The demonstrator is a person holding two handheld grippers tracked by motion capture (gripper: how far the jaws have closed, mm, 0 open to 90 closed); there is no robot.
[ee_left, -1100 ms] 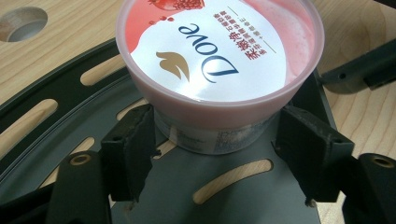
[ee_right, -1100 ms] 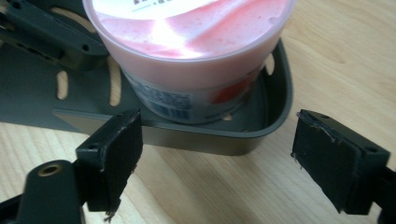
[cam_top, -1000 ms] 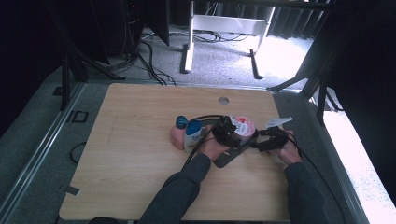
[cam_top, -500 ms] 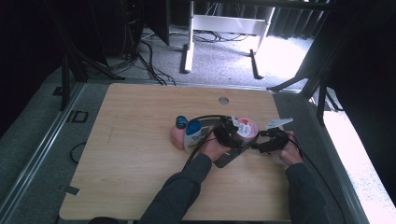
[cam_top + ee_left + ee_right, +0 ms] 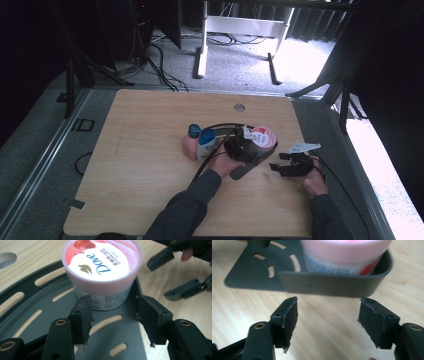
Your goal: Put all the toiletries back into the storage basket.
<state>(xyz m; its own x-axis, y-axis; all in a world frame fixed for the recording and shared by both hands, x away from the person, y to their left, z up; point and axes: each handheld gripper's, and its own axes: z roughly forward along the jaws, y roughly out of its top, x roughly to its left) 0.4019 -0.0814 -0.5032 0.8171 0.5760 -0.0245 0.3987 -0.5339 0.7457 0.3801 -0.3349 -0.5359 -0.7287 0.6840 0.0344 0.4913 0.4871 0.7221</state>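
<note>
Nearest the person, the right tool [image 5: 290, 162] hangs over bare surface [image 5: 140, 150] just short of the dark slotted tray [image 5: 329, 286], jaws parted around nothing after closing partway. The left tool [image 5: 113, 317] sits over the tray floor, jaws also narrowing, gapped, not pressing the pink Dove tub [image 5: 101, 263]. The tub stands upright in the tray, lid up. Beyond lie blue-capped bottles [image 5: 200, 142].

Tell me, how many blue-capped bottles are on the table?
2. One pink bottle stands at the left of the group; a white bottle stands right beside it. Others may hide behind the hand.
</note>
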